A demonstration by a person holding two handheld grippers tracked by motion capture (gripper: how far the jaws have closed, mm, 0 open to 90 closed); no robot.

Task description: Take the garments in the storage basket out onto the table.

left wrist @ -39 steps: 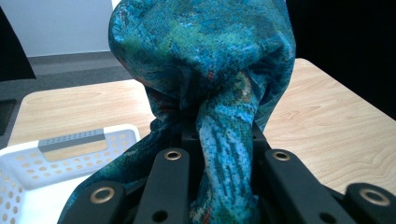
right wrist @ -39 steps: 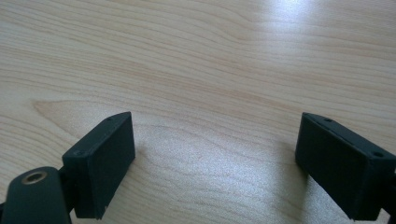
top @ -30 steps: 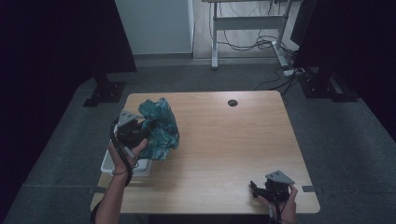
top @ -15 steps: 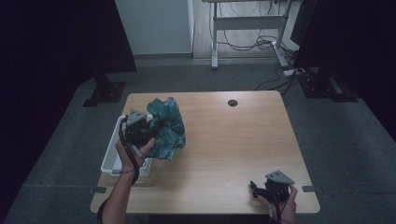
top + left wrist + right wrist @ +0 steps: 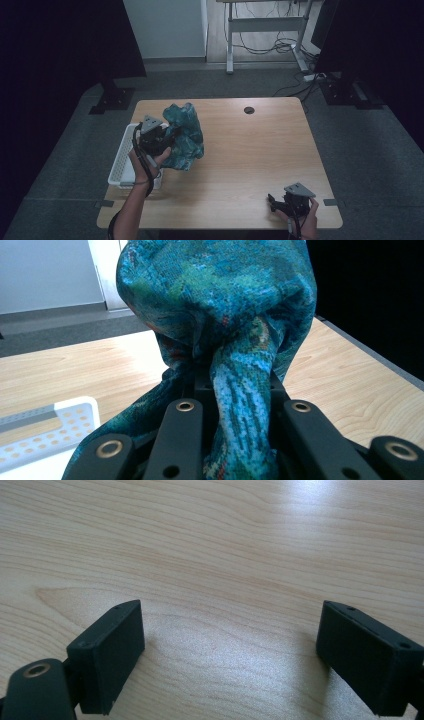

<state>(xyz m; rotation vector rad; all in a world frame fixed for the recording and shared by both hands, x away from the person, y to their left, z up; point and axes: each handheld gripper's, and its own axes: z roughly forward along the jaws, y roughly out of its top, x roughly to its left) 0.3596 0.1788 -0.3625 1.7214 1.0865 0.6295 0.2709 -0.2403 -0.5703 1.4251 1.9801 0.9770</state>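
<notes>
A bunched teal patterned cloth [image 5: 186, 131] hangs above the table's left half, lifted off the wood. My left gripper [image 5: 171, 138] is shut on it from the left, beside the basket. In the left gripper view a twisted fold of the cloth [image 5: 220, 305] runs down between the jaws of the left gripper [image 5: 235, 386], and the bulk of the fabric hides their tips. My right gripper [image 5: 273, 202] rests low near the table's front right corner. In the right gripper view that gripper [image 5: 230, 645] stands open over bare wood [image 5: 225, 555], with nothing between the jaws.
A white perforated basket [image 5: 122, 161] sits at the table's left edge, partly under my left forearm; its corner [image 5: 50, 415] also appears in the left gripper view. A round cable hole [image 5: 248, 110] lies near the far edge. Dark screens and a desk frame stand beyond the table.
My left hand has carried the cloth away from me and slightly right, from over the basket's near end toward the table's far left. The right gripper has stayed in place.
</notes>
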